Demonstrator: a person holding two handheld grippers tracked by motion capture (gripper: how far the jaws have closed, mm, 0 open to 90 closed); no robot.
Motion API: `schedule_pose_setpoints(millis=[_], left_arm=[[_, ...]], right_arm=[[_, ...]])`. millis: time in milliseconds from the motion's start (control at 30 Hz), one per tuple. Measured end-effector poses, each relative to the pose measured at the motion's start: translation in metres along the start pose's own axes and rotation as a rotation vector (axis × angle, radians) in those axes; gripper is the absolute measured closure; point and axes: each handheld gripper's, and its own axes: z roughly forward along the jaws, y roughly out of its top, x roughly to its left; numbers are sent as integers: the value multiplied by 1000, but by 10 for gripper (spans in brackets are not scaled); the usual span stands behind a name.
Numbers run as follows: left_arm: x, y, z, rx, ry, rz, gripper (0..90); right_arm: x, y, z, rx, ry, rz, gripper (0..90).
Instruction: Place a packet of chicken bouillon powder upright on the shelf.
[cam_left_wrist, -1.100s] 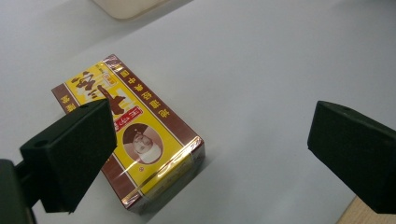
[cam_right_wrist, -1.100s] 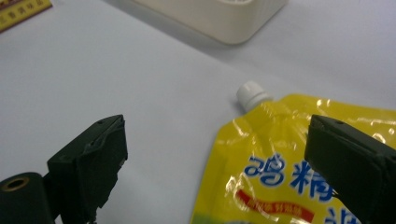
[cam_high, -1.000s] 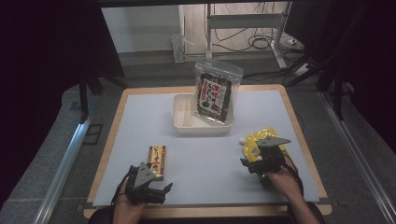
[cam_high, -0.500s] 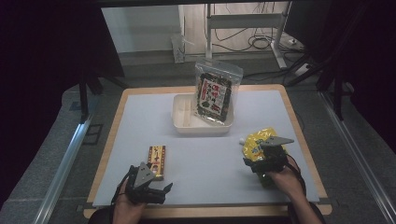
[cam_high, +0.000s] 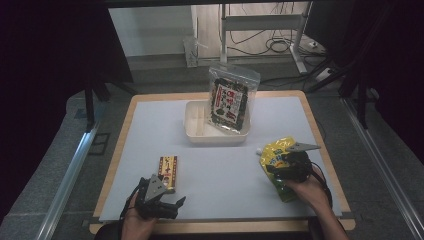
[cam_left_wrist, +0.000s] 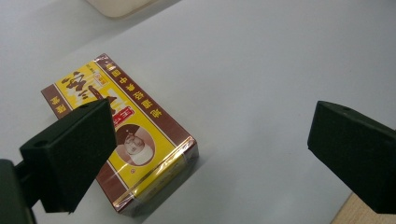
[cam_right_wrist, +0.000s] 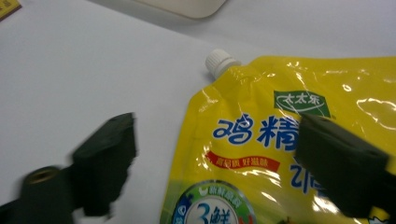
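We are seeing a tray (cam_high: 196, 131) sitting at the upper middle of the table (cam_high: 280, 115), with a packet (cam_high: 230, 100) standing in its right part and leaning back. A box (cam_high: 168, 171) is lying toward the lower left, a spouted pouch (cam_high: 274, 156) toward the lower right, well apart from each other.

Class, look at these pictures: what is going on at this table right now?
A person holds a gripper in each hand. The right gripper hangs open over a yellow spouted pouch lying flat; the left gripper is open beside a yellow-and-brown box. Neither is gripped yet. Farther back, a dark snack bag stands in a white tray.
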Motion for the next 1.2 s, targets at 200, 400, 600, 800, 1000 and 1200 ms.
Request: schedule_pose_setpoints(millis=[200,400,600,800,1000,1200], left_arm=[[0,0,0,0,0,0,11],[0,0,0,-1,1,0,12],[0,0,0,0,1,-1,12],[0,0,0,1,1,-1,12],[1,0,0,4,-2,0,11],[0,0,1,10,-3,3,12]], right_arm=[[-9,3,-9,15,-39,-10,751],[-27,5,-20,13,-98,-14,898],[-51,-1,-24,30,-171,45,898],[-70,-7,-27,43,-224,81,898],[-86,-14,-26,80,-263,109,898],[-90,-18,-20,118,-262,119,898]])
